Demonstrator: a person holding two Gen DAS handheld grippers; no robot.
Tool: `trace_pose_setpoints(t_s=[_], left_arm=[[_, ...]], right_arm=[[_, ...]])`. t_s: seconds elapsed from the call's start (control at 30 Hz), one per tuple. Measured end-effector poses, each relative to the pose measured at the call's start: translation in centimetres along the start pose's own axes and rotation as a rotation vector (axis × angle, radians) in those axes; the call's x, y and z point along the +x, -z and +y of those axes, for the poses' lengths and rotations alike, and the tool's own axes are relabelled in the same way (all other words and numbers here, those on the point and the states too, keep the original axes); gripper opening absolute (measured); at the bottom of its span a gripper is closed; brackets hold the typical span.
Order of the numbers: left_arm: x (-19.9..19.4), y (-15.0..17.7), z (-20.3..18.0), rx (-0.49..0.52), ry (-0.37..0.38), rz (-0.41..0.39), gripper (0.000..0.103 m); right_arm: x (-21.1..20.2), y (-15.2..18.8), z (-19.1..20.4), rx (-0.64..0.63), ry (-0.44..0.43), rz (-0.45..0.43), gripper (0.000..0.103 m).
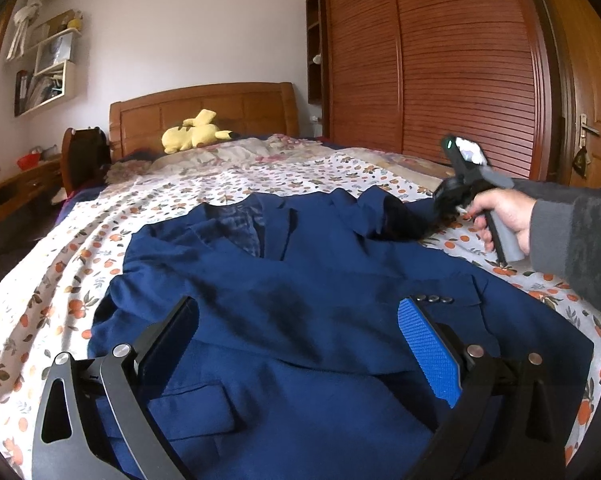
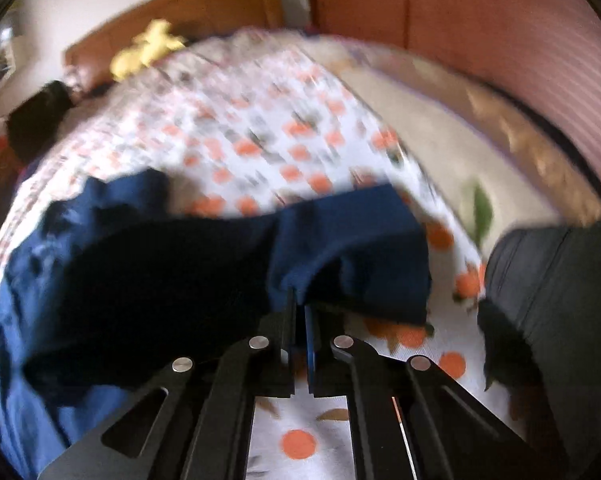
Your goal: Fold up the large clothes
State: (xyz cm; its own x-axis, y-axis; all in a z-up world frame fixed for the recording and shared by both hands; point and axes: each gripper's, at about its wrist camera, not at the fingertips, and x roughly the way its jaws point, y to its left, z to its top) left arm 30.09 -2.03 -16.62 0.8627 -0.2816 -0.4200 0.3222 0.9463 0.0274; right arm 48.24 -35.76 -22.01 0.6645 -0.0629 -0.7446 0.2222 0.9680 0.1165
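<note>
We see the navy jacket [image 1: 300, 280] lying front-up on the bed [image 1: 40, 300], spread over the orange-print bedsheet [image 1: 260, 172]. Its long axis runs from the hem, nearest the left wrist camera, to the collar, which points toward the headboard [image 1: 204, 104]. One sleeve cuff with three buttons [image 1: 434, 299] lies across the chest, just beside the blue pad of the left gripper [image 1: 300, 352]. We note that the left gripper hangs over the lower front with its fingers spread wide and nothing between them. We find the right gripper [image 2: 299, 300] pinched tight on a fold of navy cloth at the jacket's shoulder edge; the right wrist view is blurred. In the left wrist view, the right hand [image 1: 504, 220] holds that tool at the jacket's right shoulder. A yellow plush toy [image 1: 192, 132] rests by the headboard
</note>
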Motion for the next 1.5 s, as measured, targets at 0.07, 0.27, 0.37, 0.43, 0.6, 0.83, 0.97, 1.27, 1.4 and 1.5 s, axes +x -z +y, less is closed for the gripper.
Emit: trace_pose_setpoints(t_s=[0.07, 0.27, 0.37, 0.43, 0.6, 0.83, 0.97, 1.27, 1.4, 1.5], left_arm=[[-0.2, 0.1, 0.3, -0.002, -0.006, 0.003, 0.1], [-1.4, 0.2, 1.2, -0.014, -0.014, 0.005, 0.1], [-2.1, 0.3, 1.5, -0.011, -0.024, 0.0, 0.1], [-2.5, 0.4, 1.7, -0.007, -0.031, -0.003, 0.1], [-3.5, 0.5, 2.3, -0.006, -0.046, -0.013, 0.1], [-4.5, 0.6, 3.0, -0.006, -0.063, -0.02, 0.1], [-4.6, 0.6, 3.0, -0.004, -0.071, -0.018, 0.1], [-3.0, 1.6, 2.5, 0.012, -0.085, 0.032, 0.1], [-2.4, 2.1, 2.1, 0.025, -0.099, 0.051, 0.1], [-2.2, 2.4, 2.1, 0.03, -0.107, 0.054, 0.1]], right_arm=[[-2.2, -0.4, 1.5, -0.035, -0.029, -0.05, 0.003], [-10.3, -0.6, 8.2, -0.203, -0.151, -0.193, 0.002], [-13.9, -0.3, 11.6, -0.275, -0.225, -0.246, 0.003], [-16.1, 0.4, 13.7, -0.319, -0.288, -0.263, 0.003], [-20.1, 3.4, 18.6, -0.435, -0.425, -0.241, 0.004], [-20.7, 8.1, 18.9, -0.48, -0.42, -0.191, 0.043], [-19.9, 10.4, 17.6, -0.506, -0.369, -0.159, 0.043], [-16.3, 15.3, 13.6, -0.526, -0.285, -0.069, 0.043], [-14.1, 17.4, 12.6, -0.535, -0.274, -0.023, 0.043], [-12.5, 18.6, 12.2, -0.535, -0.275, 0.001, 0.043]])
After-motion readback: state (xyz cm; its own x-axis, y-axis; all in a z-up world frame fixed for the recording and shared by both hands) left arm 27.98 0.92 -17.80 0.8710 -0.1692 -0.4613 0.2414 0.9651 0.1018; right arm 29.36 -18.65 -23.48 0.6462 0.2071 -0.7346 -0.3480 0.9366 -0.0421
